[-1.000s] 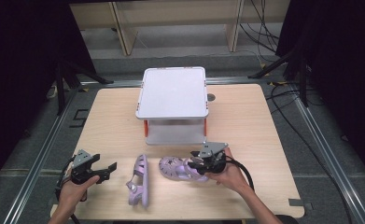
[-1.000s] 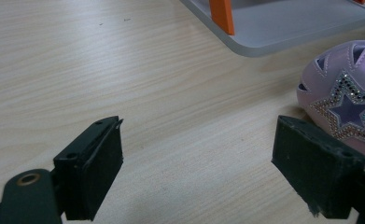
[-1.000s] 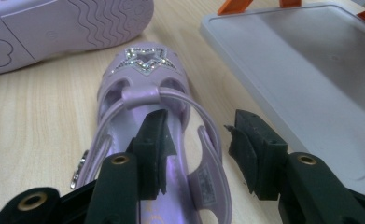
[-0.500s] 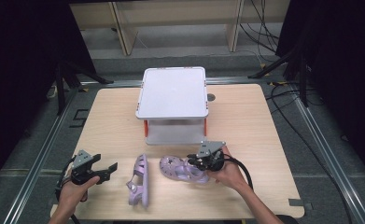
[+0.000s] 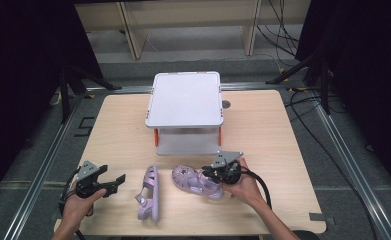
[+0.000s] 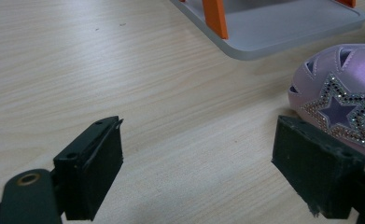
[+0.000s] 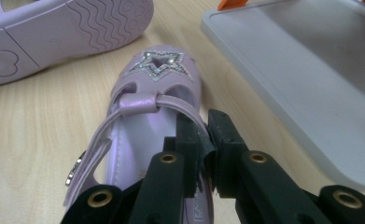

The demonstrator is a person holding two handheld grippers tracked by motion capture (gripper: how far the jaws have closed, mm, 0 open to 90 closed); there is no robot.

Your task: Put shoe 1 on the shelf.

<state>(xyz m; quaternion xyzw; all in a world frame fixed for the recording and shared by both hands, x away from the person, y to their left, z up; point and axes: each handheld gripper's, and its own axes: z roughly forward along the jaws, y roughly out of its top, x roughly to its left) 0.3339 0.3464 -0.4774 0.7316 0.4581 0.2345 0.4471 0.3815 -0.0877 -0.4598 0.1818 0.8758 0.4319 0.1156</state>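
1. Right tongs [image 7: 202, 154] have just been closing and now pinch the side rim of the upright purple sandal [image 7: 147, 116], at the strap's near end. From the high view this sandal [image 5: 195, 181] lies on the desk [image 5: 263, 125] near its front edge, right of centre.
2. Risk: the hold sits on thin, soft rim at one side of the shoe. Lifted from there, the sandal would likely swing and hang toe-down, or the rim could slip out from between the pads.
3. Orientation: star-decorated toe points away from the right tongs toward the second sandal; in the high view, the long axis runs left-right with the toe to the left and slightly farther.
4. Left tongs [image 5: 114, 181] spread wide, empty, hovering low over the front left of the desk.
5. Second sandal [image 5: 149, 194] lies on its side, sole showing, long axis near-to-far. It sits just beside the held sandal's toe, so a dragged lift could knock it.
6. Farther: white two-tier shelf [image 5: 185, 112], orange posts. A lifted heel could catch its lower edge.
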